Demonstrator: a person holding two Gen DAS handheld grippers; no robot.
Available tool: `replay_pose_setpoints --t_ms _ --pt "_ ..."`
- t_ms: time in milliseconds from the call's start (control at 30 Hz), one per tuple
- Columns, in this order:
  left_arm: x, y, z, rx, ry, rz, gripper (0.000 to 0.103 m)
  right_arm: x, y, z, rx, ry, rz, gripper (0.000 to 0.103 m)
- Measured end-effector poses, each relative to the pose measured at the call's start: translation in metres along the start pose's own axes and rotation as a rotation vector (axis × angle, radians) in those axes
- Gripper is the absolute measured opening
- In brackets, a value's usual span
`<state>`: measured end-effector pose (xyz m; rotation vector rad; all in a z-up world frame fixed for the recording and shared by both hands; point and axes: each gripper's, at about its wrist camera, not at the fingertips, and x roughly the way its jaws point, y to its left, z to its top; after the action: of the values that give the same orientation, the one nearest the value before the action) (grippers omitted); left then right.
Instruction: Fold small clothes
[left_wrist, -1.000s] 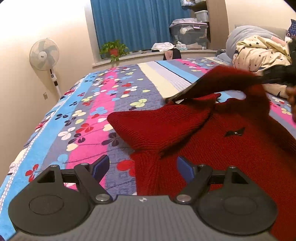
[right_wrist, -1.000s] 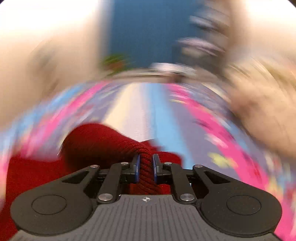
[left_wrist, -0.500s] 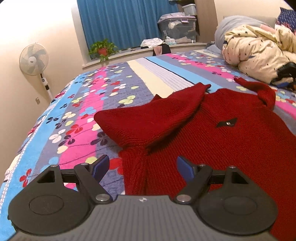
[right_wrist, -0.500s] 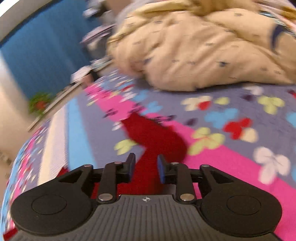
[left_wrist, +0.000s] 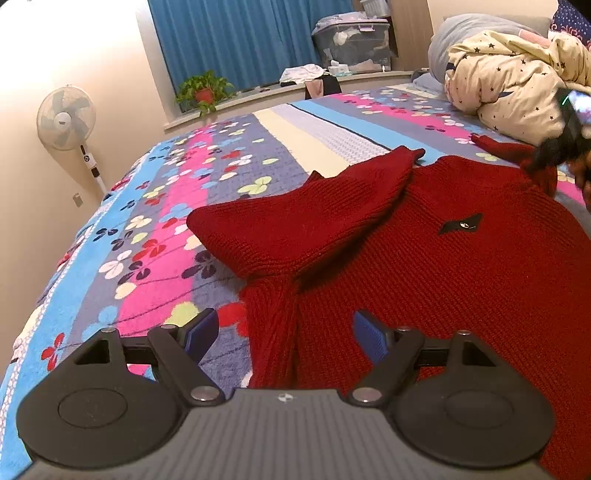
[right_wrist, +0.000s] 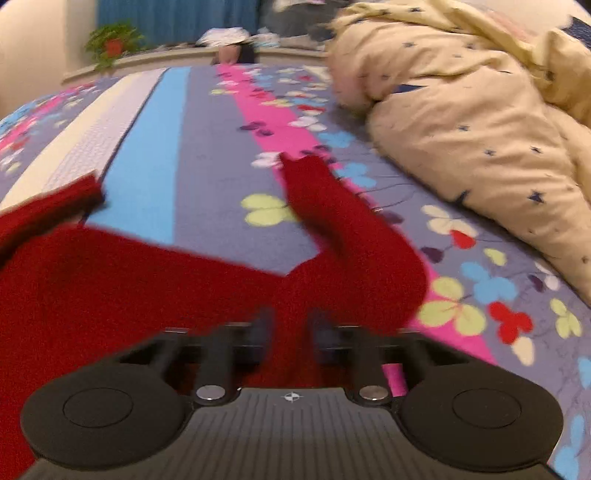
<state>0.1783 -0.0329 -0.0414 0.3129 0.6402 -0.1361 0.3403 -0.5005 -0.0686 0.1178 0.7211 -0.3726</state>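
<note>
Your red sweater (left_wrist: 461, 280) lies flat on the floral bedspread (left_wrist: 155, 206), one sleeve (left_wrist: 295, 221) folded across its body, the other sleeve (right_wrist: 332, 225) stretched out twd the cream star-print duvet (right_wrist: 480, 122), which is bunched up just beside it on the right w/ a grey pillow (left_wrist: 465, 33) behind. Nothing lies on top of the sweater.

Your left gripper (left_wrist: 284, 332) hangs over the sweater's near edge, jaws spread wide, nothing btwn the blue pads (left_wrist: 369, 336). Your right gripper (right_wrist: 290, 332) is blurred; its jaws have just been closing and stand nearly together w/ red knit btwn them at the sleeve's base. Can't tell if the pads actually pinch it.

Far side: a window ledge w/ a potted plant (left_wrist: 203, 90), a heap of white cloth (left_wrist: 303, 74) and a clear lidded storage bin (left_wrist: 352, 40) full of what looks like clothes. Blue curtain (left_wrist: 243, 40) behind. Standing fan (left_wrist: 66, 118) by the left wall.

Small black patch (left_wrist: 460, 224) on the sweater's chest w/ a tiny white mark, too small to read.
</note>
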Motion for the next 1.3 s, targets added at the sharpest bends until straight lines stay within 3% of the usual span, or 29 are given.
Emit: replay_pose_setpoints --t_ms 100,133,200,267,333,400,467,533,567,600,633,733,800,900,933,967,1000,1067,1167,1233,1300 --pt "0.001 0.002 0.001 -0.015 -0.001 -0.003 0.084 -0.045 -0.06 -0.009 0.568 -0.236 0.119 0.012" --pt "0.001 0.003 0.002 -0.022 0.0 -0.004 0.084 -0.058 -0.072 -0.019 0.69 -0.285 0.109 0.013" --pt "0.002 0.004 0.004 -0.038 0.002 -0.009 0.084 -0.06 -0.087 -0.037 0.83 -0.205 0.021 0.013" --pt "0.0 0.005 0.006 -0.046 -0.002 -0.018 0.084 -0.047 -0.1 -0.057 0.949 -0.011 -0.031 0.013" --pt "-0.002 0.004 0.006 -0.039 -0.01 -0.019 0.084 -0.048 -0.107 -0.069 1.02 0.061 -0.067 0.015" --pt "-0.003 0.003 0.006 -0.034 -0.012 -0.019 0.084 -0.058 -0.109 -0.06 0.987 0.031 -0.072 0.021" --pt "-0.003 0.004 0.006 -0.037 -0.011 -0.02 0.084 -0.073 -0.102 -0.042 0.839 -0.085 -0.122 0.025" --pt "-0.003 0.003 0.006 -0.039 -0.007 -0.018 0.084 -0.08 -0.089 -0.021 0.632 -0.173 -0.227 0.038" --pt "-0.002 0.003 0.006 -0.037 -0.005 -0.017 0.084 -0.079 -0.084 -0.013 0.545 -0.207 -0.243 0.052" --pt "-0.002 0.002 0.006 -0.035 -0.004 -0.017 0.084 -0.074 -0.081 -0.007 0.48 -0.215 -0.222 0.063" --pt "-0.002 0.001 0.006 -0.031 -0.003 -0.017 0.084 -0.068 -0.08 -0.001 0.421 -0.204 -0.192 0.066" --pt "0.0 -0.003 0.003 -0.013 0.003 -0.018 0.084 -0.035 -0.057 0.011 0.153 -0.138 -0.139 0.066" --pt "0.001 -0.006 0.002 0.002 0.008 -0.018 0.084 -0.014 -0.037 0.007 -0.046 -0.064 -0.17 0.066" --pt "0.002 -0.008 0.001 0.013 0.008 -0.018 0.084 0.007 -0.013 -0.004 -0.27 -0.022 -0.233 0.065" --pt "0.002 -0.008 0.001 0.012 0.008 -0.018 0.084 0.012 -0.006 -0.006 -0.315 -0.014 -0.253 0.063" --pt "0.003 -0.008 0.001 0.011 0.006 -0.017 0.084 0.016 -0.006 -0.008 -0.344 -0.013 -0.278 0.05" --pt "0.003 -0.008 0.0 0.011 0.005 -0.018 0.084 0.017 -0.004 -0.007 -0.345 -0.01 -0.293 0.037" --pt "0.004 -0.009 0.0 0.014 0.008 -0.019 0.084 0.016 -0.014 0.001 -0.275 -0.014 -0.268 0.026" --pt "0.006 -0.009 0.0 0.016 0.013 -0.02 0.084 0.006 -0.047 0.019 0.007 -0.08 -0.142 0.02" --pt "0.005 -0.009 0.0 0.012 0.011 -0.022 0.084 -0.016 -0.083 0.027 0.288 -0.202 0.002 0.018" --pt "0.006 -0.009 0.0 0.009 0.009 -0.022 0.084 -0.043 -0.123 0.022 0.564 -0.398 0.124 0.017"
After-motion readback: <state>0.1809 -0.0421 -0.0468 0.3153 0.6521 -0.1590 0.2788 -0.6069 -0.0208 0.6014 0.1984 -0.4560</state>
